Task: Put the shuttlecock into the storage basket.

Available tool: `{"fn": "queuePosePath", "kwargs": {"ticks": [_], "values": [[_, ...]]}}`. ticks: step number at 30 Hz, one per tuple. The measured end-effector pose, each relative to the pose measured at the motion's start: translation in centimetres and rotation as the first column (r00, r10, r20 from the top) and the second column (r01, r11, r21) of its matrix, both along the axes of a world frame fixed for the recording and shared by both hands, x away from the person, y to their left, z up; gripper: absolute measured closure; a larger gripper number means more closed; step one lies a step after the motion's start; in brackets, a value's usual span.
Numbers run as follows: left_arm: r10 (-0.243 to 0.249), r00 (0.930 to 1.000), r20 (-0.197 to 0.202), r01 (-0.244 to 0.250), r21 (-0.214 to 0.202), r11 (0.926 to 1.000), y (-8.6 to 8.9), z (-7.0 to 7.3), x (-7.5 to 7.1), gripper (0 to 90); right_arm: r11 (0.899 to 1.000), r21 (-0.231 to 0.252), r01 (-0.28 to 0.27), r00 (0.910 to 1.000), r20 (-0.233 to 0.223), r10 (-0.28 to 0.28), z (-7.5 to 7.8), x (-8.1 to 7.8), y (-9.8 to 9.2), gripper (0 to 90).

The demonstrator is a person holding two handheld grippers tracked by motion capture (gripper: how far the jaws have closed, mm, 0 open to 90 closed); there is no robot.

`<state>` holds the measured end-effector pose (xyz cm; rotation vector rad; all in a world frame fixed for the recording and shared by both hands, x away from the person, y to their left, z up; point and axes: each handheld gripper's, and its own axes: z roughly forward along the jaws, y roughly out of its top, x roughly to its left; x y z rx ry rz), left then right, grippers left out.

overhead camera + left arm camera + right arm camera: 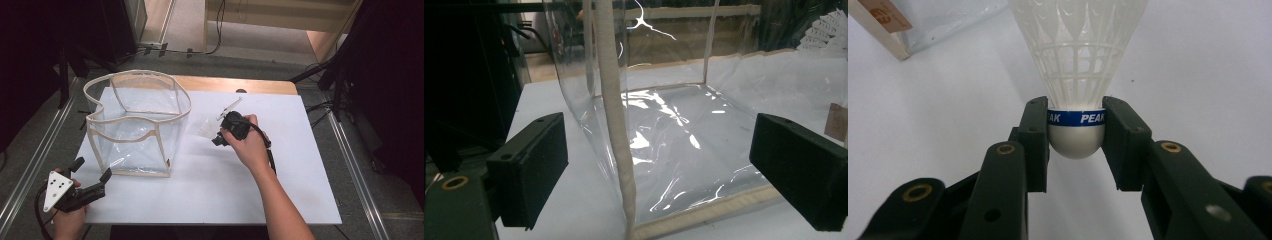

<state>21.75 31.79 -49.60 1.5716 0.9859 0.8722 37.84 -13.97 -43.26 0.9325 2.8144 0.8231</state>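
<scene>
A white shuttlecock sits at the centre of the right gripper view, its rounded cork base clamped between the two jaws of the right gripper; a blue band reading "PEAK" runs around the cork. In the high view the shuttlecock lies just right of centre on the white table, with the right gripper and the right hand beside it. To the left stands a clear bag with beige trim, upright and open-topped. At lower left, the left gripper is held near the bag's corner, jaws spread wide and holding nothing. In the left gripper view, the bag is seen between them.
</scene>
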Motion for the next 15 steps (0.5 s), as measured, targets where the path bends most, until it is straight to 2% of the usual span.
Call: {"fn": "queuePosePath", "kwargs": {"ticks": [15], "values": [[-0.003,1.0,0.0,0.003,-0.002,1.0,0.0,0.0,0.0,9.0,1.0,0.006,-0.022,0.9995,0.023,0.022,3.1,0.4,-0.6,62.8]]}}
